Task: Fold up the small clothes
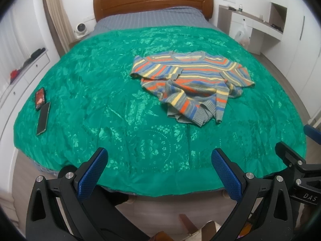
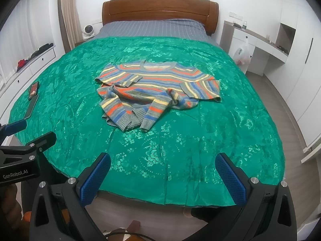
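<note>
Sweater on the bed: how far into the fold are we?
Done: nothing much; the striped sweater lies rumpled on the green bedspread, sleeves bunched over its front. In hand: nothing; the left gripper and right gripper are open, short of it. Left: flatten, fold sleeves, fold body.

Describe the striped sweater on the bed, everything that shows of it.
The small knitted striped sweater has bands of grey, blue, orange and yellow, a round grey neckline and ribbed grey cuffs and hem. It lies near the middle of the shiny green patterned bedspread, neck toward the wooden headboard. The upper part is fairly flat; the lower part is rumpled and bunched, with the sleeves lying across the body. Only the bedspread touches it. The left gripper and the right gripper are both open, well short of it.
</note>
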Tool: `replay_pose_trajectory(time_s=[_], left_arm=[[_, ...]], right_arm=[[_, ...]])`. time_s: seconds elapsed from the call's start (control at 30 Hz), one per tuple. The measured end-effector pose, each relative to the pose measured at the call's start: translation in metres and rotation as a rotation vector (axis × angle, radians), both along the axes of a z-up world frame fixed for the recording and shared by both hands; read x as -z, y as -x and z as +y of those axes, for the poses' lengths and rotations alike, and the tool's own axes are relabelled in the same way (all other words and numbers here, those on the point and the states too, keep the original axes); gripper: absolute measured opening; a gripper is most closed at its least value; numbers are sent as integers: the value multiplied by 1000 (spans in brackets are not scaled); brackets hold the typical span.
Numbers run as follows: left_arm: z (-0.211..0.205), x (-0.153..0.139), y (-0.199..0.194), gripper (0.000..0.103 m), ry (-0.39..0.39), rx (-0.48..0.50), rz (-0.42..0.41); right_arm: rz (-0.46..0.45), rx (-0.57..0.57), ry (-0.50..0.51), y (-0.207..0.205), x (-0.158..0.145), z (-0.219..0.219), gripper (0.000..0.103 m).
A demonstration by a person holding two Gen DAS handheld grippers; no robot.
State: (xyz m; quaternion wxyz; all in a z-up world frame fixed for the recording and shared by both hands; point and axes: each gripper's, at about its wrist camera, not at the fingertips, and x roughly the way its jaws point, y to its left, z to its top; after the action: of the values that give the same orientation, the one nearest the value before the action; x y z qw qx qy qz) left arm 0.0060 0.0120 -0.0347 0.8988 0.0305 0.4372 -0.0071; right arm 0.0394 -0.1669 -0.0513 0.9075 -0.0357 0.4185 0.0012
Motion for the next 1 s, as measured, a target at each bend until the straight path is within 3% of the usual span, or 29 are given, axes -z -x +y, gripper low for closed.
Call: replay_pose_trajectory(time_s=[1.0], left_arm=[[0, 4, 1, 103, -3, 5, 15]], right_arm=[[9, 6, -6, 1, 5, 1, 103]])
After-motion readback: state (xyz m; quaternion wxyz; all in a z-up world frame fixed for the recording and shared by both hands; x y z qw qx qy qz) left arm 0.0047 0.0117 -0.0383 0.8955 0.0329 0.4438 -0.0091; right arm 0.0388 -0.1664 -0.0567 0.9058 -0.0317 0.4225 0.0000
